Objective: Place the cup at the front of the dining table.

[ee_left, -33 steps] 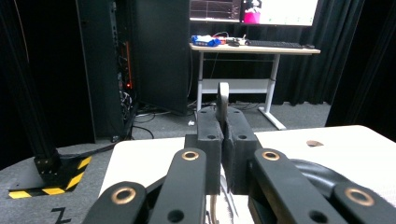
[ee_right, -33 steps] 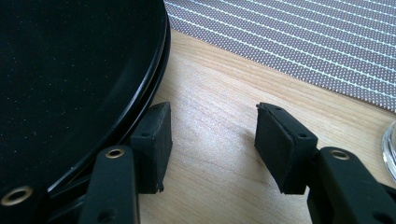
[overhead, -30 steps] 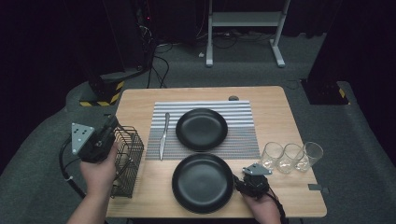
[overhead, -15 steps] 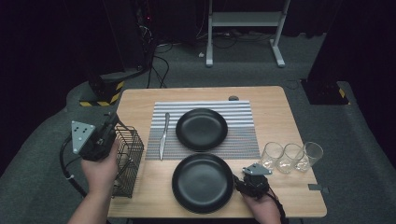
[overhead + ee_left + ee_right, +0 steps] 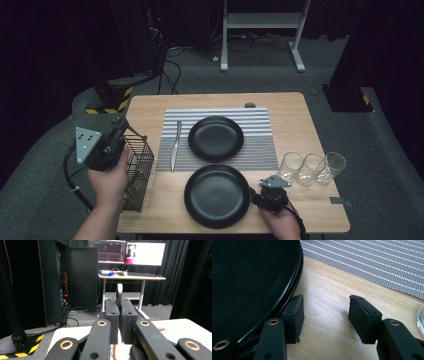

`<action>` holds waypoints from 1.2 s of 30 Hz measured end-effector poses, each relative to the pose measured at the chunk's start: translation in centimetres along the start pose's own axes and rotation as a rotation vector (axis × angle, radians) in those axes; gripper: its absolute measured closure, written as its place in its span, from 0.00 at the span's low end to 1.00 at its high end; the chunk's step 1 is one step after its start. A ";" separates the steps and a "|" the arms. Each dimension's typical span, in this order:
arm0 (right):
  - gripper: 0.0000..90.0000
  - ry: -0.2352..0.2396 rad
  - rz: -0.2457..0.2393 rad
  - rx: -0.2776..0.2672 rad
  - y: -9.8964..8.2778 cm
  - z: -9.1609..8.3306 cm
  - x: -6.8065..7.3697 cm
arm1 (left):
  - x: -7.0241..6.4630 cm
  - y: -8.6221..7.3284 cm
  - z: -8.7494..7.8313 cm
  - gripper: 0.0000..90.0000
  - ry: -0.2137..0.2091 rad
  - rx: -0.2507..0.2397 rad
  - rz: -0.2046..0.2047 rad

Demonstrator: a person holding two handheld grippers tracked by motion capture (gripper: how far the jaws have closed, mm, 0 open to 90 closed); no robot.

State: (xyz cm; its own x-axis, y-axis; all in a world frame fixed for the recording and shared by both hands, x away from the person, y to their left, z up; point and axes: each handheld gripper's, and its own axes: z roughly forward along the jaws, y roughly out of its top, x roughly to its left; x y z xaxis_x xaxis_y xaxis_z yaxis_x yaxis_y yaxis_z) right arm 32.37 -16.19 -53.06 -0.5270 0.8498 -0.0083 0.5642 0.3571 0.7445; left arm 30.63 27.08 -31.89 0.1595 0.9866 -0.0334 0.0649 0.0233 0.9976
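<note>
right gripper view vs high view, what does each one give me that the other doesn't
Right gripper view: up close, the right tongs stand open over bare wood, one pad beside the rim of the near plate. High view: a second plate, a knife, a wire basket, three glasses and the left tongs. Both: the near plate, the striped mat and the table.
</note>
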 end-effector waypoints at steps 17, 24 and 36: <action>0.51 0.003 0.001 -0.001 0.0 0.0 0.0 | -2.8 -0.5 1.4 0.96 -0.066 0.020 -0.010; 0.51 0.003 0.000 -0.001 0.0 0.0 0.0 | -3.7 -0.8 1.9 0.96 -0.088 0.024 -0.021; 0.51 0.004 -0.002 -0.004 0.0 0.0 -0.1 | -5.5 -0.8 2.4 0.96 -0.122 0.022 -0.028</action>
State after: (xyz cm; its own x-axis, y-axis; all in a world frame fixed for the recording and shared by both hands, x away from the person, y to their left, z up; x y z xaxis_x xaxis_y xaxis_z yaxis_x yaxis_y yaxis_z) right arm 32.39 -16.25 -53.04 -0.5308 0.8475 -0.0075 0.5604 0.3576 0.7471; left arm 32.03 21.27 -32.60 0.2762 0.9586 -0.0698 0.0922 0.0459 0.9947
